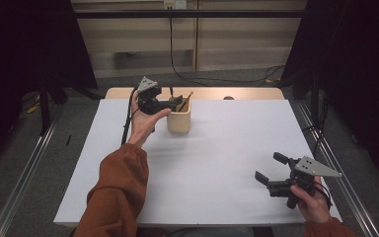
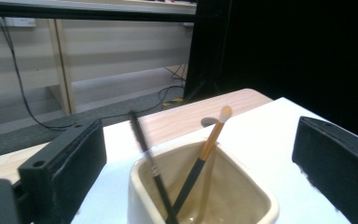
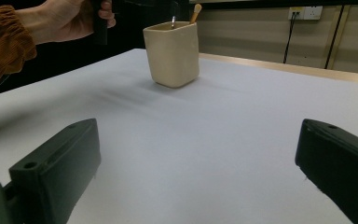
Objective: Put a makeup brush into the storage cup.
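While poised with jaws spread just above the cream cup (image 1: 179, 121) at the worktop (image 1: 217, 163) far edge, left hand-held gripper (image 1: 176, 102) evidently aligned over two brushes (image 2: 200, 158) inside; right hand-held gripper (image 1: 271, 173) idle, spread.

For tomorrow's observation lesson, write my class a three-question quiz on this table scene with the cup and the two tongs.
1. True or false: the left tongs grip a brush.
2. How many brushes stand in the cream cup?
3. The right tongs are: A) open over the bare table; B) shut on the cup; C) inside the cup.

Key:
1. False; they are open at the cup.
2. Two: a dark spiral brush and a soft-tipped brush.
3. A.
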`<state>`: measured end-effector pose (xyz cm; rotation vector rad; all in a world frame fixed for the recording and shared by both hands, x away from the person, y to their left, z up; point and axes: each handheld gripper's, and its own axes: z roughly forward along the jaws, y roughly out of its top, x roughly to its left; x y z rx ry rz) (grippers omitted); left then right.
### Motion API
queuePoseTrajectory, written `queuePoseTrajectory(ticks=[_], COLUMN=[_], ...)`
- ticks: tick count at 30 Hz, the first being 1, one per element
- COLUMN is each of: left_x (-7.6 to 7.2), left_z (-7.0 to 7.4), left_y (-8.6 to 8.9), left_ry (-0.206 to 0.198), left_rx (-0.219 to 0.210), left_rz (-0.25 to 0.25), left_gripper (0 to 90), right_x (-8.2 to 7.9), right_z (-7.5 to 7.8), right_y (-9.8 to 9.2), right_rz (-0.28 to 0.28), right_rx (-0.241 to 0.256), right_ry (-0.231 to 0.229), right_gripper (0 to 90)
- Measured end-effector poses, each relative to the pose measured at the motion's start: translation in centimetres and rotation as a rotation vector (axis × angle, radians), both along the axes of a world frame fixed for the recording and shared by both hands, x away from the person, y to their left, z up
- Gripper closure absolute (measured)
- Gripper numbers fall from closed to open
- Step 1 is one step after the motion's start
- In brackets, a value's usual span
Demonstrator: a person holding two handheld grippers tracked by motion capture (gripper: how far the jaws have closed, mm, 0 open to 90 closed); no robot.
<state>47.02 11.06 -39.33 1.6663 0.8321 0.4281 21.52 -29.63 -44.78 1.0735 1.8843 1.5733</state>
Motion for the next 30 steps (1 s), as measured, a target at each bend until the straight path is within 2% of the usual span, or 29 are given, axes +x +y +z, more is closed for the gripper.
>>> queuePoseTrajectory(ticks=[3, 5, 11, 12, 19, 23, 28, 30], left_x=[-0.2, -0.4, -0.6, -0.7, -1.4, -1.7, -2.5, -3.0], left_z=[0.3, 0.5, 1.0, 1.1, 1.3, 1.2, 1.7, 2.1], left_y=[0.0, 0.1, 0.5, 0.6, 0.8, 1.1, 1.3, 1.6], left_ry=[0.006, -0.005, -0.013, -0.013, -0.024, -0.017, -0.027, -0.036], left_rx=[-0.006, 0.009, -0.007, 0.001, 0.0, -0.01, -0.003, -0.016], left_rz=[0.0, 0.001, -0.001, 0.002, -0.029, -0.037, -0.03, -0.021], left_gripper=[1.3, 1.3, 1.3, 1.3, 1.6, 1.7, 1.8, 2.2], right_x=[-0.1, -0.1, -0.1, -0.1, -0.1, -0.2, -0.2, -0.1], right_z=[0.0, 0.1, 0.1, 0.1, 0.0, 0.1, 0.1, 0.1], right_y=[0.0, -0.1, -0.1, -0.1, 0.0, 0.0, 0.1, 0.1], right_rz=[-0.003, -0.001, -0.001, -0.001, -0.001, -0.002, -0.003, -0.003], right_rx=[0.002, 0.002, 0.001, 0.002, -0.003, -0.003, -0.003, 0.0], right_ry=[-0.001, -0.001, -0.003, -0.002, -0.002, -0.004, -0.003, -0.003], right_gripper=[0.0, 0.0, 0.0, 0.0, 0.0, 0.0, 0.0, 0.0])
